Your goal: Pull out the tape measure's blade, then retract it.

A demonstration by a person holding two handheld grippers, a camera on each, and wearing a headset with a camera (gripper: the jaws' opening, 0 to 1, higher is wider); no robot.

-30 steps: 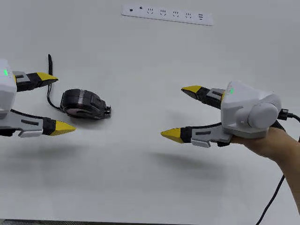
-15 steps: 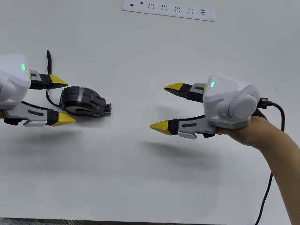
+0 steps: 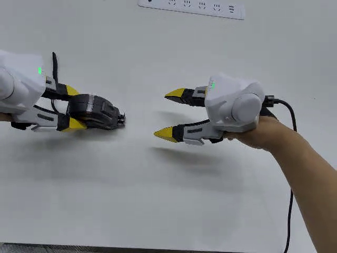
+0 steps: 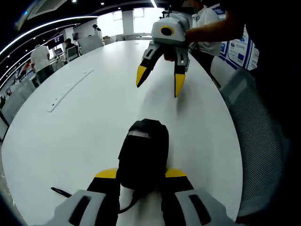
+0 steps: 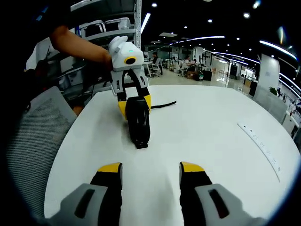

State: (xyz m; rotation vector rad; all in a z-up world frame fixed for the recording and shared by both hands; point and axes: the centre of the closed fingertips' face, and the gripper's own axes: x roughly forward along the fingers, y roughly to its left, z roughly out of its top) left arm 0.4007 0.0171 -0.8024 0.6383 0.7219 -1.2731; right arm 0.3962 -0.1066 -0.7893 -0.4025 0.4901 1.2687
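**Closing In From Both Sides**

Since half a second earlier, the left gripper [image 3: 76, 108] had advanced from beside the tape measure [image 3: 95, 112] to straddle it, and the right gripper [image 3: 164, 115] had slid leftward toward the frame's middle.

In the head view the left gripper sat at the left edge, its yellow-tipped jaws clamped on the rear half of the black case, one tip above it and one below. The left gripper view confirmed this: both tips pressed against the case's sides at the bottom centre.

The right gripper hung just right of centre with its jaws spread wide and nothing between them, tips aimed left at the tape measure but well apart from it. A hand [image 3: 263, 134] held it from the right, and a black cable [image 3: 288, 158] trailed from it toward the lower right corner.

The tape measure rested on the white table [image 3: 158, 200], its end hook [image 3: 121, 119] facing the right gripper with the blade drawn in. A black strap [image 3: 54, 60] ran from the case toward the upper left. A white power strip [image 3: 192, 8] lay along the top edge.
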